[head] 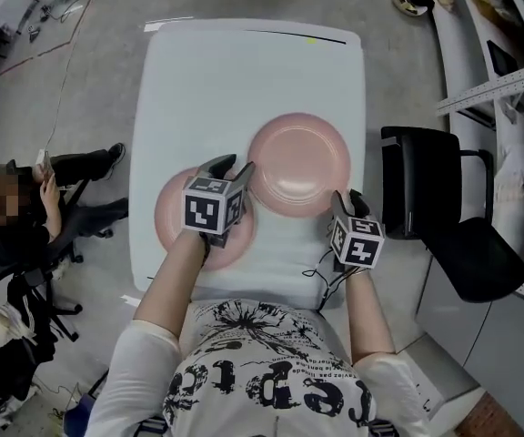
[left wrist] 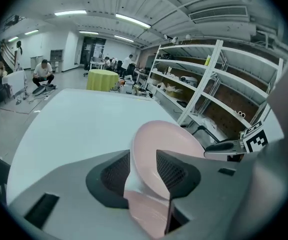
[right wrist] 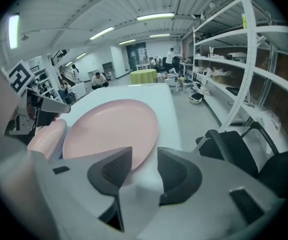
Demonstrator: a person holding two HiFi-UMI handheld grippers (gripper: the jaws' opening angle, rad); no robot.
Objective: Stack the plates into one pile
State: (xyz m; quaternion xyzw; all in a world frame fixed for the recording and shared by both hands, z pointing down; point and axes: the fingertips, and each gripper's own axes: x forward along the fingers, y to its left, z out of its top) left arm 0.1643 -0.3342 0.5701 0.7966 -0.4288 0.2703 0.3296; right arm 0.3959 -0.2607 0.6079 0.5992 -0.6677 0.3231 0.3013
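Note:
Two pink plates are on the white table (head: 244,71). The larger-looking plate (head: 300,164) sits at the centre right, and its left rim overlaps the second plate (head: 176,218) at the near left. My left gripper (head: 232,167) is shut on that left rim; in the left gripper view the rim (left wrist: 156,154) fills the gap between the pads of the left gripper (left wrist: 144,173), with the second plate (left wrist: 149,216) below. My right gripper (head: 347,200) is open at the plate's near right edge. In the right gripper view the plate (right wrist: 109,131) lies just ahead of the right gripper (right wrist: 145,171), and only table shows between its jaws.
A black chair (head: 426,194) stands close to the table's right side, with metal shelving (right wrist: 244,84) beyond it. A seated person (head: 25,212) is left of the table. The far half of the table holds nothing.

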